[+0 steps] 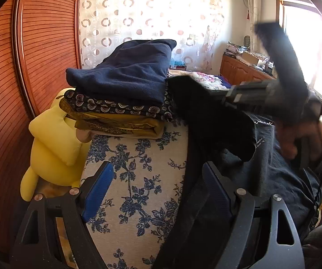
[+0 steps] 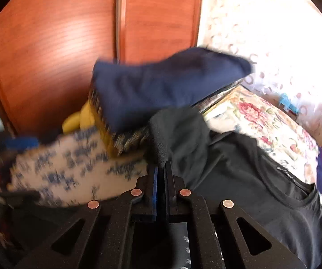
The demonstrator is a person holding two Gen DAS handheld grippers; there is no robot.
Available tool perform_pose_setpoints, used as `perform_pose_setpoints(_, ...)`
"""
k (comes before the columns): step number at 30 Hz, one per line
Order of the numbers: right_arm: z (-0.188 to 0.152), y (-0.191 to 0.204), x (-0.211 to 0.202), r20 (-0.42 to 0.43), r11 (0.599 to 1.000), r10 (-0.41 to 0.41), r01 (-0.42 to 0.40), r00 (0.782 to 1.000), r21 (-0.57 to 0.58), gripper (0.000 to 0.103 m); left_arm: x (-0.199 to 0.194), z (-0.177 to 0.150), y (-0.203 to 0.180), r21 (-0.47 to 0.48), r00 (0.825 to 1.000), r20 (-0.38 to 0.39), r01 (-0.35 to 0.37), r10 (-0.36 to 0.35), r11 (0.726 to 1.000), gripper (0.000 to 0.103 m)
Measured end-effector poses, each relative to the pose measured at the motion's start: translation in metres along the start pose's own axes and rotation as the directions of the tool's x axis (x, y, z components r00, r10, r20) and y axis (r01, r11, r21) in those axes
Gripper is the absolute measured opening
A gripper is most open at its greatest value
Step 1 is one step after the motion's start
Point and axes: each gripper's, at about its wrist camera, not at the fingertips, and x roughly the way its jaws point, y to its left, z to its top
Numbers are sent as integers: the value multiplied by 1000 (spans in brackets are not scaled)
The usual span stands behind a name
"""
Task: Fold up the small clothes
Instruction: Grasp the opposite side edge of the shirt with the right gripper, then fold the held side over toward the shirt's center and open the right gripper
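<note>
A black T-shirt [image 1: 261,174] lies on the blue-flowered bed cover [image 1: 138,168]; it also shows in the right wrist view [image 2: 250,179]. My right gripper [image 2: 161,168] is shut on a fold of the black T-shirt and lifts it; from the left wrist view the right gripper [image 1: 230,97] holds that fold above the shirt. My left gripper [image 1: 158,179] is open, its right finger [image 1: 217,190] over the shirt's edge, its left finger over bare cover. A stack of folded clothes [image 1: 125,89], navy on top, sits behind.
A yellow plush toy [image 1: 53,148] lies left of the stack against a wooden wardrobe [image 1: 26,56]. A rose-patterned quilt [image 2: 268,123] lies beyond the shirt. A curtain [image 1: 149,18], a cabinet [image 1: 239,69] and a bright window stand behind.
</note>
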Motion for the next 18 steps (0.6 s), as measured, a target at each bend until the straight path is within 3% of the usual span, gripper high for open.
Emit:
perform_pose_setpoints(2, 3, -20, -14, 40, 997, -28, 26, 999, 69, 4, 0, 1, -3, 2, 1000, 0, 4, -4, 1000, 82)
perform_pose_setpoints(5, -2, -61, -25, 18, 967, -172, 166, 985, 192, 7, 1, 2, -8, 13, 1000, 4, 11, -11, 1000, 82)
perform_pose_setpoints(7, -11, -83, -23, -55, 941, -245, 251, 968, 228, 28, 3, 2, -11, 18, 1000, 0, 15, -15, 1000, 82)
perform_pose_setpoints(8, -16, -90, -22, -76, 937, -248, 259, 966, 233, 43, 4, 2, -13, 20, 1000, -2, 17, -17, 1000, 82)
perform_pose_setpoints(11, -28, -100, -27, -92, 928, -264, 279, 960, 247, 47, 8, 1, -17, 25, 1000, -11, 21, -21, 999, 82)
perform_pose_setpoints(15, -35, -83, -27, -70, 959, -149, 162, 986, 233, 47, 15, 0, -19, 28, 999, -28, 20, -19, 999, 82)
perform_pose_setpoints(18, -41, -62, -15, -88, 976, -60, 77, 994, 205, 47, 25, -2, -19, 31, 998, -60, 8, -6, 1000, 82)
